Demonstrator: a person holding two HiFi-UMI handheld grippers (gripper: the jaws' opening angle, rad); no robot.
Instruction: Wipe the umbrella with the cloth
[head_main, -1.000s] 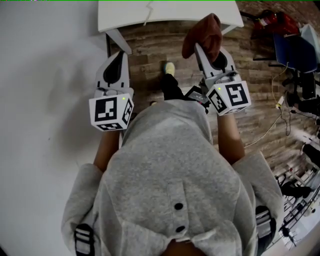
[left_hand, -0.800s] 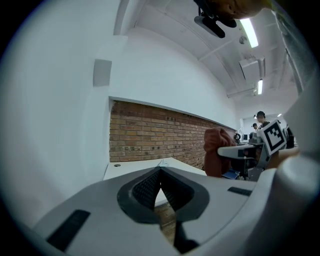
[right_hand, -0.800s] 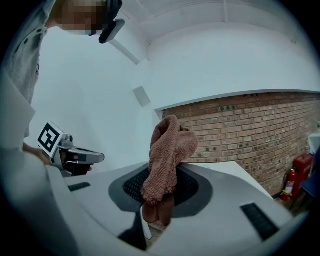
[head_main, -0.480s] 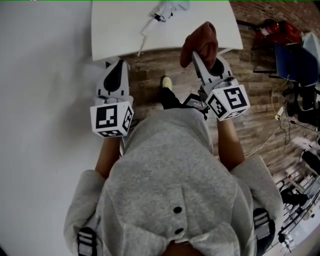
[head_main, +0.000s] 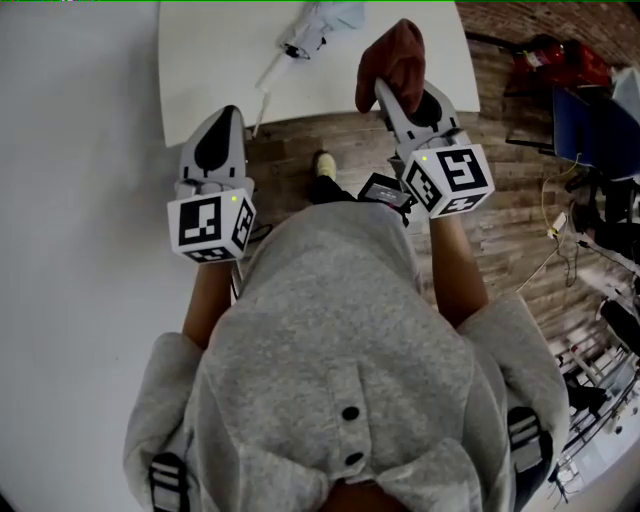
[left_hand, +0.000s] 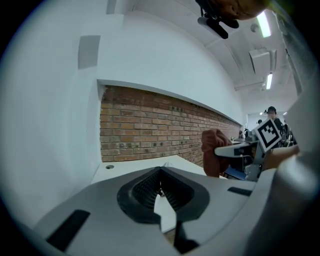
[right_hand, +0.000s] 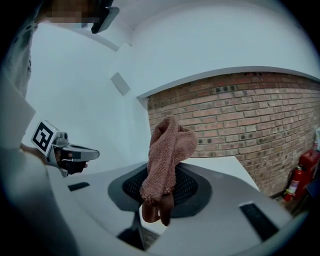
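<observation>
My right hand-held gripper (head_main: 388, 92) clamps the cloth (head_main: 392, 55), my left hand-held gripper (head_main: 224, 115) is closed and empty, and the umbrella (head_main: 318, 22) lies on the surface (head_main: 205, 60) ahead, so I should pin it left-handed, then wipe lengthwise.

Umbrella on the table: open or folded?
Folded. In the head view the umbrella lies collapsed on the white table, canopy bunched into a narrow bundle, not spread; its far end is out of frame.
</observation>
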